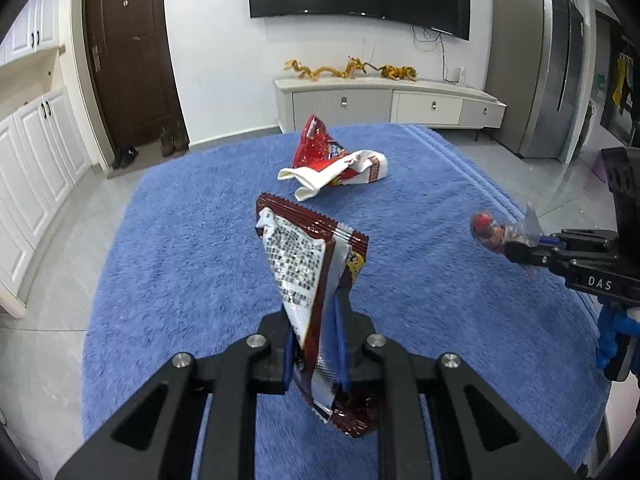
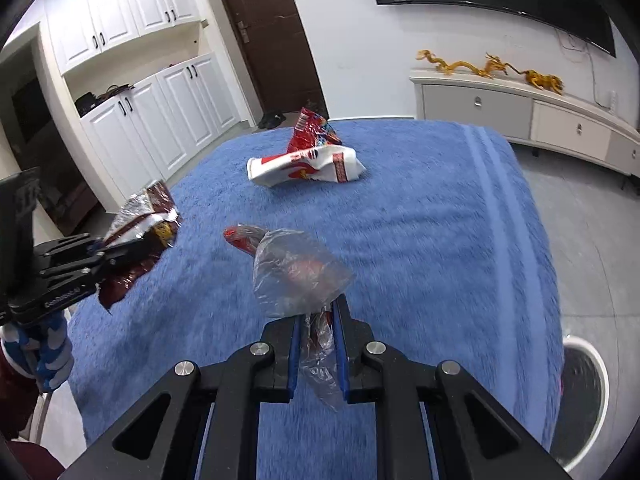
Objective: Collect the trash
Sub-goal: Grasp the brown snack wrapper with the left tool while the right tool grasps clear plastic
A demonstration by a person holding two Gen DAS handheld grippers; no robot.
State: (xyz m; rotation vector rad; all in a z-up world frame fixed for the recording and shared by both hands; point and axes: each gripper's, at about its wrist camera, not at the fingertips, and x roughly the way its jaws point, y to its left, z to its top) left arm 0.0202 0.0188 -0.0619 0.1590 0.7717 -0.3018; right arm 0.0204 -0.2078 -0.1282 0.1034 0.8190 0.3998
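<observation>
My left gripper [image 1: 316, 320] is shut on a dark red and white snack wrapper [image 1: 308, 264] and holds it above the blue towel [image 1: 180, 240]. It also shows at the left of the right wrist view [image 2: 120, 254], with the wrapper [image 2: 148, 220]. My right gripper [image 2: 318, 316] is shut on a clear plastic wrapper with red print [image 2: 296, 272], lifted off the towel. It shows at the right of the left wrist view [image 1: 510, 248]. A red bag [image 1: 320, 144] and a white and red wrapper [image 1: 340, 172] lie together at the towel's far side.
The towel covers a table whose edges drop to grey floor [image 1: 60, 260]. A white round bin [image 2: 584, 392] stands at the table's right. White cabinets [image 2: 160, 108], a brown door [image 1: 128, 60] and a TV console [image 1: 392, 100] line the room.
</observation>
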